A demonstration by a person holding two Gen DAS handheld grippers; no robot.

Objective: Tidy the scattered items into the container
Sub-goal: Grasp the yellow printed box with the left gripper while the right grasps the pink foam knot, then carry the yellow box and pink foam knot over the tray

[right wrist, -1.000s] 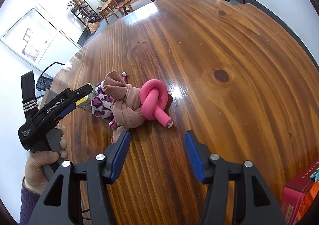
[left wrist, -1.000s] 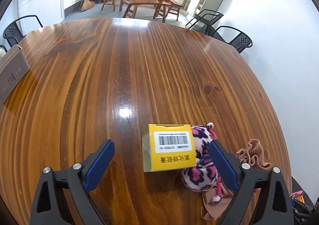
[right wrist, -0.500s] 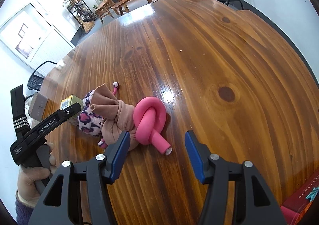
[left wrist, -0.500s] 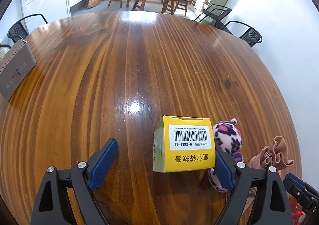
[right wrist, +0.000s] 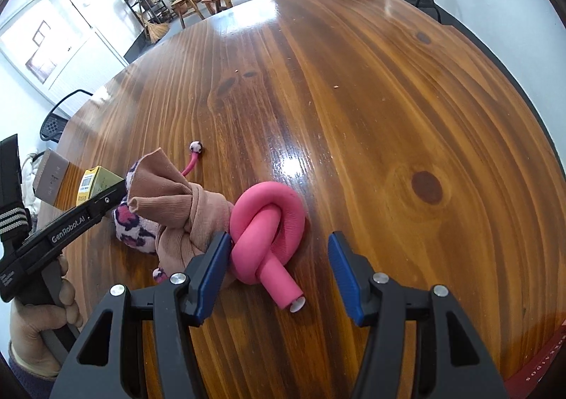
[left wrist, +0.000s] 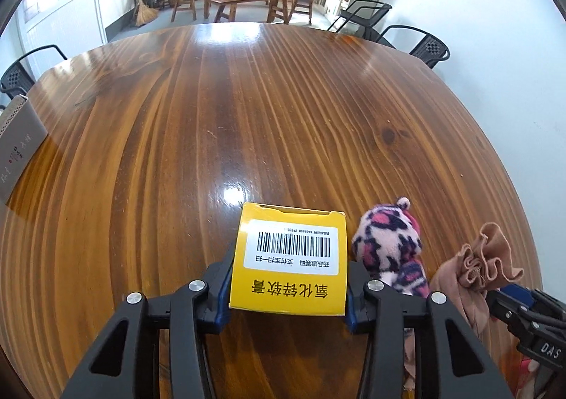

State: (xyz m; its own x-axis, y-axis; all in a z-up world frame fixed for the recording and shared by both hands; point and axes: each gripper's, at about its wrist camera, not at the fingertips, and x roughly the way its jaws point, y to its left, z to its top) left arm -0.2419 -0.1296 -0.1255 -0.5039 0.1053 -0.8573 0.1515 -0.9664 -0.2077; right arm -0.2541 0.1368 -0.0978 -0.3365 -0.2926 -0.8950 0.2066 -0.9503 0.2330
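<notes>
left tongs (left wrist: pixel 287 287) now closing on yellow box (left wrist: pixel 288 266)

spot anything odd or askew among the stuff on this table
The pink foam tube is tied in a knot, and the tan cloth beside it is bunched and knotted too, heaped against the spotted plush. The yellow box shows its label upside down from the left wrist view. Nothing looks spilled or broken.
</notes>
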